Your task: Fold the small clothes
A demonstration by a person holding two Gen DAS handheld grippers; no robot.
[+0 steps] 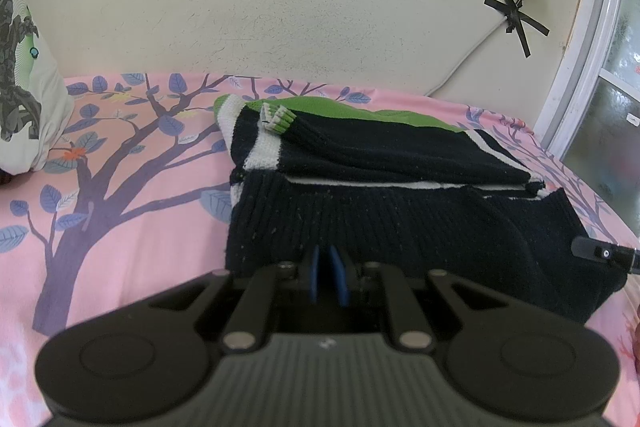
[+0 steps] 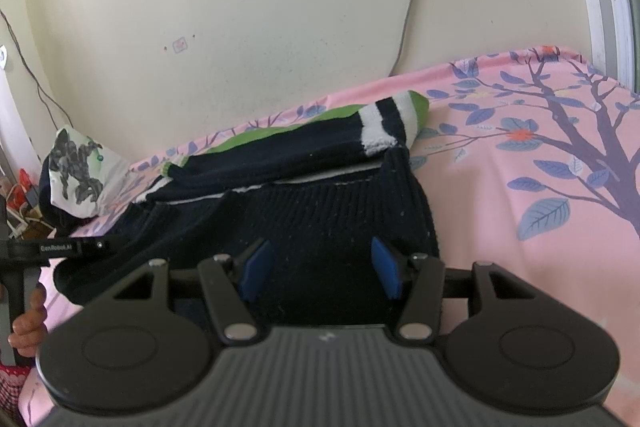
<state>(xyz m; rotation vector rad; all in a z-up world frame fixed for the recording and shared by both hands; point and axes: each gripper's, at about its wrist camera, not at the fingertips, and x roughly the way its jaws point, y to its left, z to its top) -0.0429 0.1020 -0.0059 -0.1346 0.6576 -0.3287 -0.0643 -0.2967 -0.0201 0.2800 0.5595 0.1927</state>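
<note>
Left gripper (image 1: 329, 277) pinched at sweater (image 1: 400, 211) edge, right gripper (image 2: 318, 267) spread

Knit sweater (image 1: 400, 211): dark navy ribbed knit with white stripes and green panel. Lies partly folded on pink sheet, centre to right of left wrist frame; centre and left-of-centre in right wrist frame (image 2: 320, 211). Sleeves folded across upper body; one cuff, green-and-white ribbed, at upper left of garment in left wrist view. Lower ribbed body spread flat toward bottom of frame. Green panel along far edge.
</note>
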